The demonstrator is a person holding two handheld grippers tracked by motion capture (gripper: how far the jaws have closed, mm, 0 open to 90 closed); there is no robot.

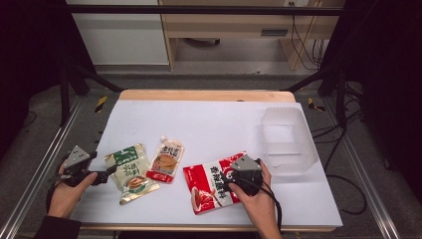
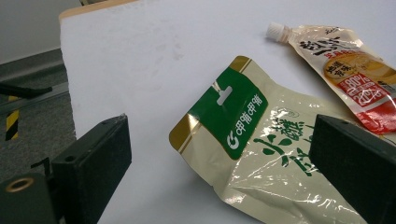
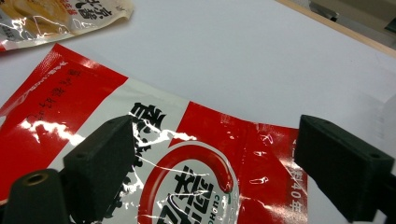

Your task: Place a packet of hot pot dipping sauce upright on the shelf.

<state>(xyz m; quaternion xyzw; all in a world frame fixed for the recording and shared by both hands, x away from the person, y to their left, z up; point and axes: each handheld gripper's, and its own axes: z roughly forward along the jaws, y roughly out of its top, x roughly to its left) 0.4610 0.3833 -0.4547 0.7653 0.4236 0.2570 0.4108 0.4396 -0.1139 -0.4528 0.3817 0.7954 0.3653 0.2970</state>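
3 soft, slippery pouches are laid near a clear bin (image 1: 288, 142); the red pouch (image 1: 211, 186), best pinched at an edge, is straddled by the released right gripper (image 1: 230, 185), the left gripper (image 1: 110, 172) likewise spread.

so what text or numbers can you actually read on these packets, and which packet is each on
"80%": in the red patch on the spouted pouch.
"G" logo, then Chinese characters I can't read reliably: green header of the cream pouch.
"40": beside a Chinese character at the edge of the red packet.
All other print is Chinese, glare-broken or too small to read.
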